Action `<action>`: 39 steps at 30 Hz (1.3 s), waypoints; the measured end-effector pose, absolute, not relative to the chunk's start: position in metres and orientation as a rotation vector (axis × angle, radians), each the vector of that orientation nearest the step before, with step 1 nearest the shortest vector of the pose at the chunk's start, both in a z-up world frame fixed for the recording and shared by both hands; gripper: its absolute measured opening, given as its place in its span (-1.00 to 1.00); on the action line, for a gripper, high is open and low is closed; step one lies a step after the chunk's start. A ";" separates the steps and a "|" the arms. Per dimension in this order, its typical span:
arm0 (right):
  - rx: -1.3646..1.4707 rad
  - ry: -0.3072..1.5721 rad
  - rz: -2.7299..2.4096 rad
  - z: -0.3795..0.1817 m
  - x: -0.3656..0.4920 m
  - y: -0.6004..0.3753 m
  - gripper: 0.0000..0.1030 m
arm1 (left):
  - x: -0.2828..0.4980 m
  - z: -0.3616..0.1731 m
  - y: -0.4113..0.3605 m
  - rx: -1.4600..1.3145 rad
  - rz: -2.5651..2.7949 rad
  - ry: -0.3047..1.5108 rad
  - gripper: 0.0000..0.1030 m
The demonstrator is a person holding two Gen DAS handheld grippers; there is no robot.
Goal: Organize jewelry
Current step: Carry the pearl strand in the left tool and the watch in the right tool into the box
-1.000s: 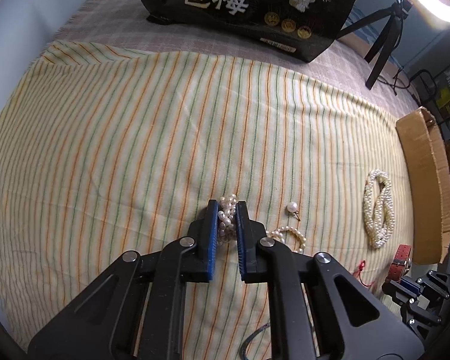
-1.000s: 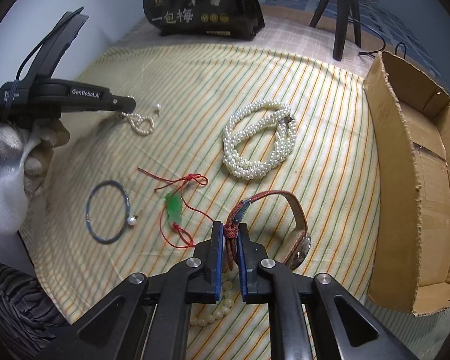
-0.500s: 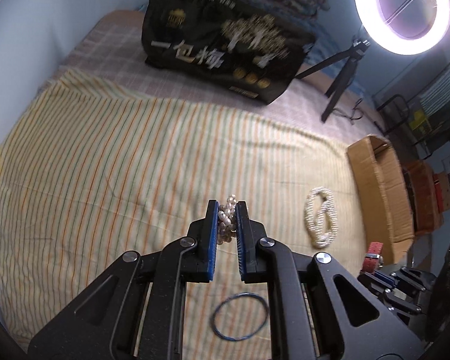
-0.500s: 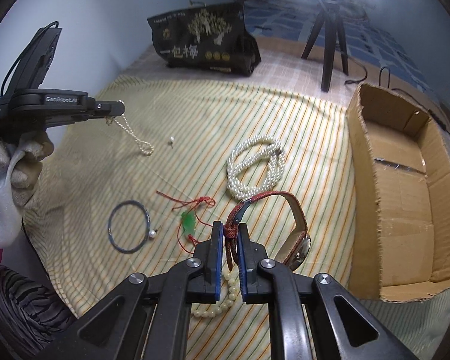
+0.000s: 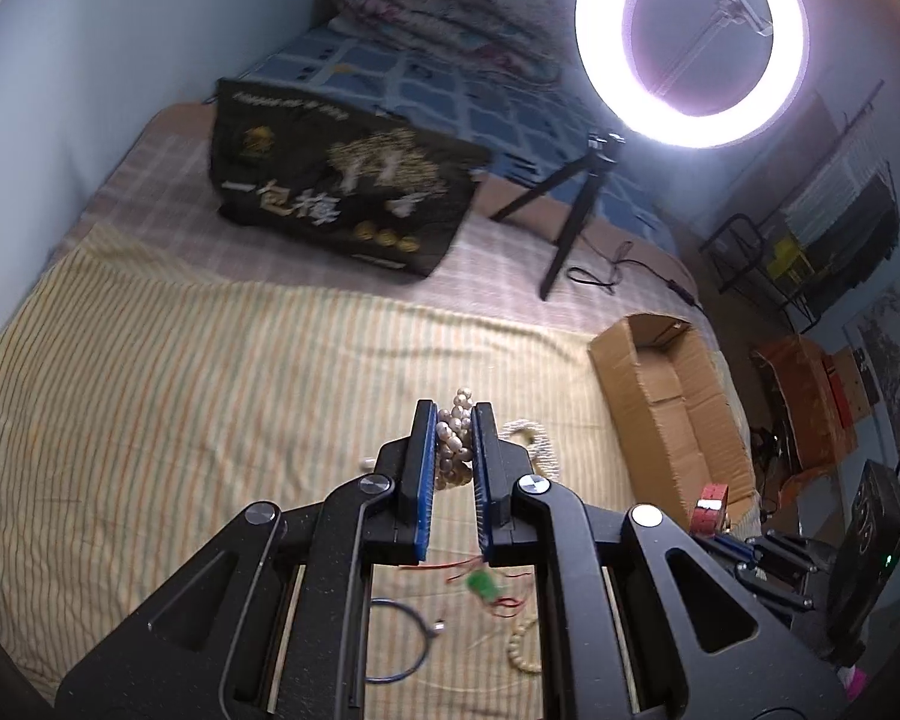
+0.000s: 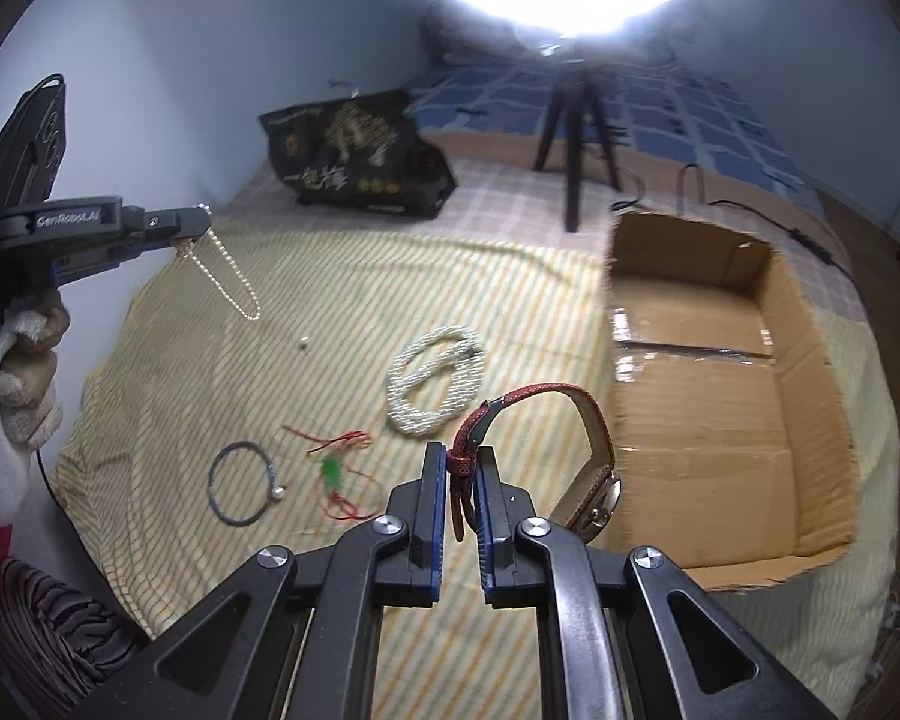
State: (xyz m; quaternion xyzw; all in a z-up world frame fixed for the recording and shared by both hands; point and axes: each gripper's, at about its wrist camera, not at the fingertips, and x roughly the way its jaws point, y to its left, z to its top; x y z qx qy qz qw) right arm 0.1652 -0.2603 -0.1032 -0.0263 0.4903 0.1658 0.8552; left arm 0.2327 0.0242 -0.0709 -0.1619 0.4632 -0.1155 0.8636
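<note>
Watch (image 6: pixel 576 456): strap pinched in the right gripper (image 6: pixel 462 480); its loop arches up and to the right, with the case hanging low at the right, beside the finger.
Pearl strand (image 6: pixel 225 276): bunched between the pads of the left gripper (image 5: pixel 455 450), which is clamped on it; the rest hangs as a long loop, long axis near vertical, clear of the cloth (image 6: pixel 306 276).
Change: a second ago the strand lay partly on the cloth and the watch sat low over it; both now hang higher, with more of the room showing.
Box (image 6: pixel 714 396): open, to the right of the watch, on the cloth.
Left on the cloth: rope of pearls (image 6: pixel 435 384), blue bangle (image 6: pixel 243 483), green charm on red cord (image 6: pixel 333 471), loose pearl (image 6: pixel 303 343), beaded bracelet (image 5: pixel 522 645).
</note>
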 end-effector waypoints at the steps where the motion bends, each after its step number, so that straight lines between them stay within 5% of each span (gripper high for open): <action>1: -0.050 1.026 0.338 -0.101 0.165 -0.266 -0.87 | 0.233 -0.068 0.018 -0.336 -0.255 0.967 -0.82; 39: 0.119 1.072 0.161 -0.117 0.173 -0.398 -0.86 | 0.273 -0.065 -0.225 -0.237 -0.551 0.965 -0.82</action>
